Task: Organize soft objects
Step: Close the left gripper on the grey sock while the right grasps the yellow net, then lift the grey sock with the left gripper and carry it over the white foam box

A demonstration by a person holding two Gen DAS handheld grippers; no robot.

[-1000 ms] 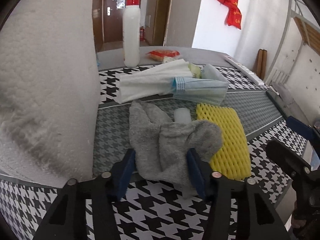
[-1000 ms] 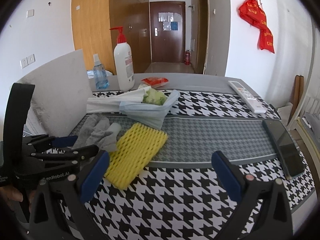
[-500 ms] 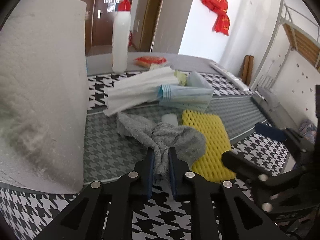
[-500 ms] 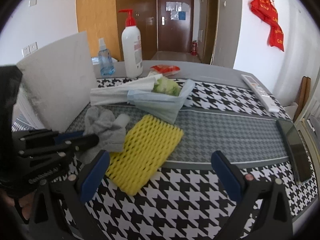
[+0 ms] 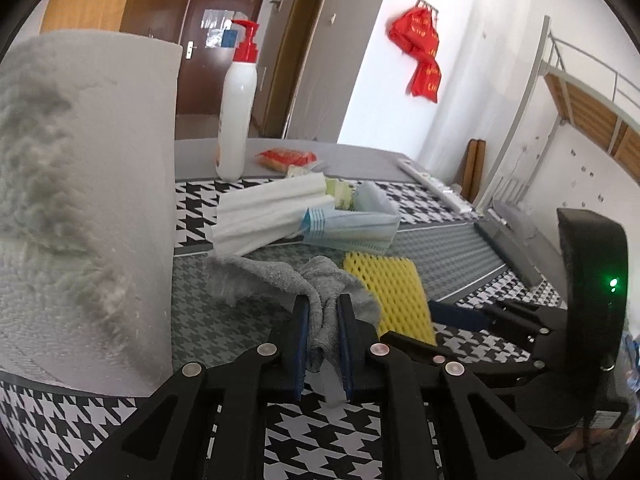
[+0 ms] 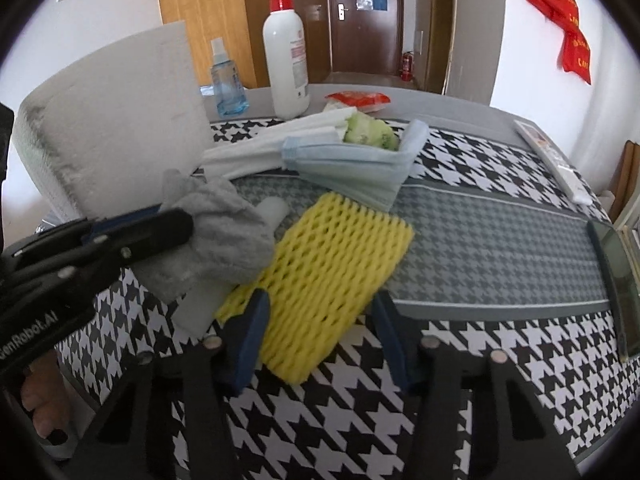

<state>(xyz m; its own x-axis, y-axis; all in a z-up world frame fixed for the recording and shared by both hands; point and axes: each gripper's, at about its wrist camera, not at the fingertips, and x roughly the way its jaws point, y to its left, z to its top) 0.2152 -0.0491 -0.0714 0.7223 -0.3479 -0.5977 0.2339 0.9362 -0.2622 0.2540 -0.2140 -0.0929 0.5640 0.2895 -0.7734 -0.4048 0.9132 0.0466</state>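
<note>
The grey cloth lies bunched on the grey band of the houndstooth desk, and a fold of it sits pinched between the pads of your left gripper. That gripper's jaws are nearly together, clamped on the fold; the rest of the cloth trails away from the fingertips toward the paper towel roll.

The yellow foam net lies flat just beside the cloth, touching it on one edge. Its near end lies between the fingers of your right gripper. Those jaws have just been closing and stand about half open. The left blue pad is at the net's edge; the right pad stands slightly clear of it, so the net is not yet clamped.

Beyond both items lies a stack of pale blue face masks, with folded white tissues beside it and a green item resting on top. Farther back stand a white pump bottle with a red top, a small blue spray bottle, and a red packet. A remote control lies near the desk's far right edge.
</note>
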